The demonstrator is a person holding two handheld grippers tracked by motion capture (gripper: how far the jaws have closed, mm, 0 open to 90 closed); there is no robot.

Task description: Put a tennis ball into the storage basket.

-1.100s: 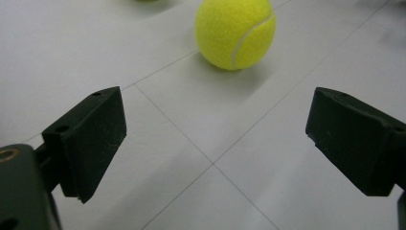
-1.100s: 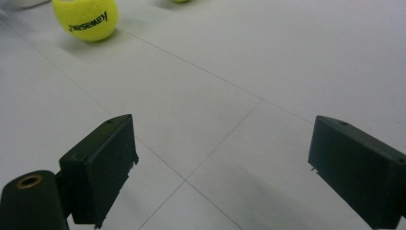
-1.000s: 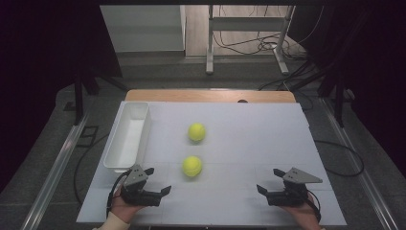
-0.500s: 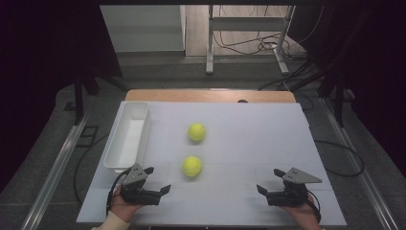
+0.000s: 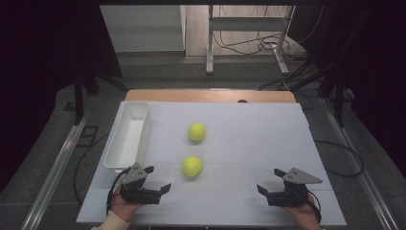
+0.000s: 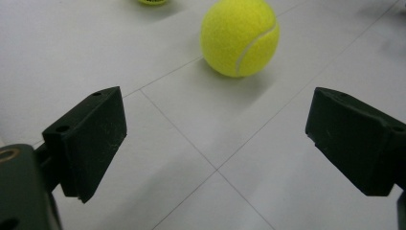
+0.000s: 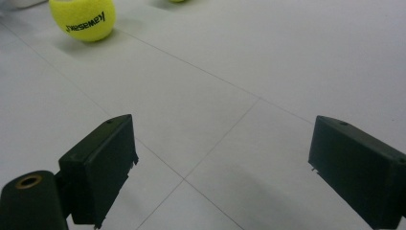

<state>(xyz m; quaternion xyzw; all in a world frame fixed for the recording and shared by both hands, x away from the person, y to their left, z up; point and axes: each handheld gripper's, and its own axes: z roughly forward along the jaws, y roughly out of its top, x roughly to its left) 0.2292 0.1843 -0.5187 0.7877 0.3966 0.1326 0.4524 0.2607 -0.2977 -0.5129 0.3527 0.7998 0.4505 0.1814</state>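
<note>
- At the near edge of the table (image 5: 239,211), the left gripper (image 5: 158,179) rests low in the person's hand, its jaws spread wide and holding nothing; in the left gripper view the two black jaws frame bare white surface.
- At the same near edge on the other side, the right gripper (image 5: 268,180) also sits low with its jaws wide apart and empty, angled inward toward the middle of the table.
- Just ahead of the left gripper lies the near ball (image 5: 192,166), loose on the table and touching neither gripper; the left gripper view shows it a little beyond the open jaws, and in the right gripper view it sits far off at the upper left, with its printed name visible.
- Farther back, near the middle of the table, lies the far ball (image 5: 197,132), also loose and well apart from both grippers.
- Along the left side stands the white tray (image 5: 121,165), a long bin that looks empty, beside the balls but not touching either one.
- Judging from this layout, the work seems to be moving the balls into the tray, and none of it is done yet: both balls are still to be grasped, lifted and put in.
- The near ball looks like the natural first pick for the left gripper, being closest to it and on the tray's side.
</note>
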